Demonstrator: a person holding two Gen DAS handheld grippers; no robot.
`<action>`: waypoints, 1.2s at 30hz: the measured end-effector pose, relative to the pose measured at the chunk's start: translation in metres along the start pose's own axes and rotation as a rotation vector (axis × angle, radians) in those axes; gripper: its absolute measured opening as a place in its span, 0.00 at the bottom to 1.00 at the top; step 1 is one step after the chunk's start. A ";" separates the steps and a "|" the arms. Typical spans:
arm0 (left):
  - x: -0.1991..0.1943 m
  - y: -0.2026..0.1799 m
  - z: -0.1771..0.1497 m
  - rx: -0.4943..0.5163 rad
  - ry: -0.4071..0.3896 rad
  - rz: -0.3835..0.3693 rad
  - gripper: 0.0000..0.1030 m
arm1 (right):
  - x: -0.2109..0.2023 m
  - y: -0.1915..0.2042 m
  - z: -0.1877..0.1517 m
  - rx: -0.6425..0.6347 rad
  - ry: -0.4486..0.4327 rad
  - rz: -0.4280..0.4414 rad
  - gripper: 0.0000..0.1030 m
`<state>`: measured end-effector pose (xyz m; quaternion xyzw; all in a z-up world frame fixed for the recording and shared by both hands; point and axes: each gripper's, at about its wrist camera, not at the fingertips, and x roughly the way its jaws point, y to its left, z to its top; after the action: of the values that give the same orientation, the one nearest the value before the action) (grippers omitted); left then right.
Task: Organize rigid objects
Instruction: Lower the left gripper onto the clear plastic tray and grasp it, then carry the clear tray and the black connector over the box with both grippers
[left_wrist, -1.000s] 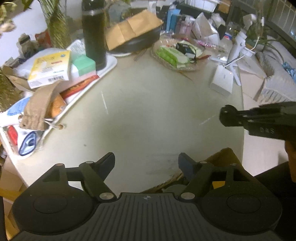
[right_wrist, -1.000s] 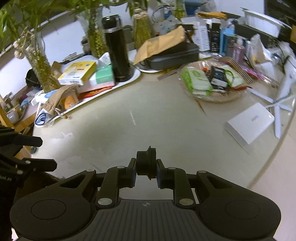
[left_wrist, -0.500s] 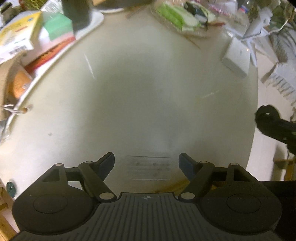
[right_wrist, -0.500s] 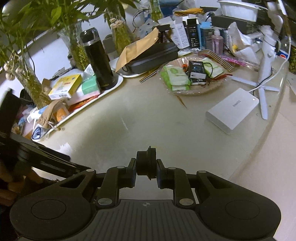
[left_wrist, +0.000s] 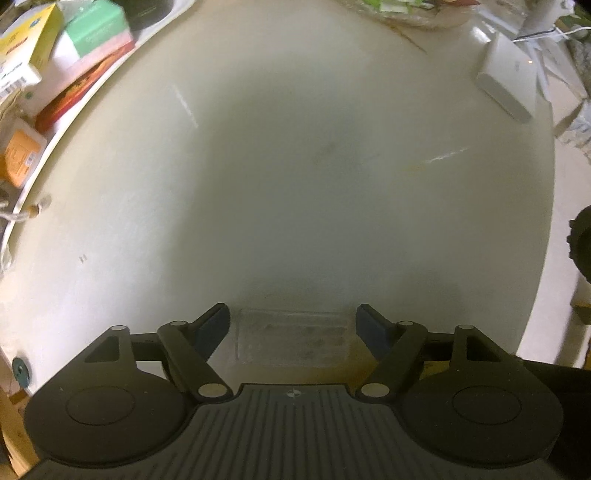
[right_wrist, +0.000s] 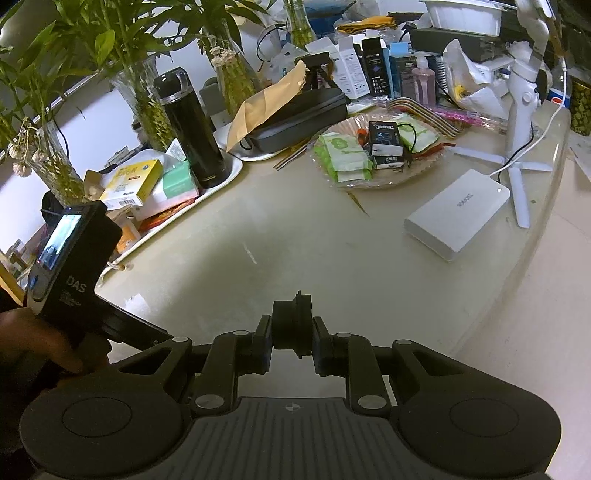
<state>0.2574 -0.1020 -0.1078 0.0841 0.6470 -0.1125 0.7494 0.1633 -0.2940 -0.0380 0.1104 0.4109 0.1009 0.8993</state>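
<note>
Two views, left wrist first. The left gripper (left_wrist: 293, 325) now looks straight down at the pale glossy round tabletop (left_wrist: 295, 166); a second ago it looked across the table at the far clutter, so it has tipped over and dropped close to the surface. Jaws are spread but closing, and between them lies a flat, clear rectangular piece (left_wrist: 294, 340), maybe a transparent plastic lid or tray; too faint and blurred to say. The pads don't touch it yet. At the top-left edge sits the white tray of yellow, green and red boxes (left_wrist: 55, 70), top right the white rectangular power bank (left_wrist: 506, 86).

Right wrist view: the right gripper (right_wrist: 291, 332) is pressed shut on a small black cylindrical part (right_wrist: 291, 326), held above the table's near edge, same pinch as a second ago. At the left a hand (right_wrist: 33, 339) holds the left unit's black camera body with lit screen (right_wrist: 70, 258), which wasn't in this spot before. Beyond: black flask (right_wrist: 190, 129), clear dish of green packets (right_wrist: 373, 151).

Read: the left side is lining up a top-down pick of the clear piece, my guess at the next item to sort; the black part still awaits placing.
</note>
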 end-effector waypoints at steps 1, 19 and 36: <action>0.000 -0.001 -0.001 0.004 -0.002 0.011 0.65 | 0.000 0.000 0.000 -0.002 0.001 0.000 0.23; -0.026 -0.001 -0.016 0.035 -0.159 0.014 0.65 | 0.001 0.007 0.000 -0.026 0.018 -0.024 0.23; -0.085 0.018 -0.033 0.002 -0.449 0.027 0.65 | -0.003 0.028 0.010 -0.051 -0.018 -0.019 0.23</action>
<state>0.2188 -0.0709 -0.0290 0.0662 0.4629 -0.1189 0.8759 0.1667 -0.2691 -0.0215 0.0846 0.4013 0.1018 0.9063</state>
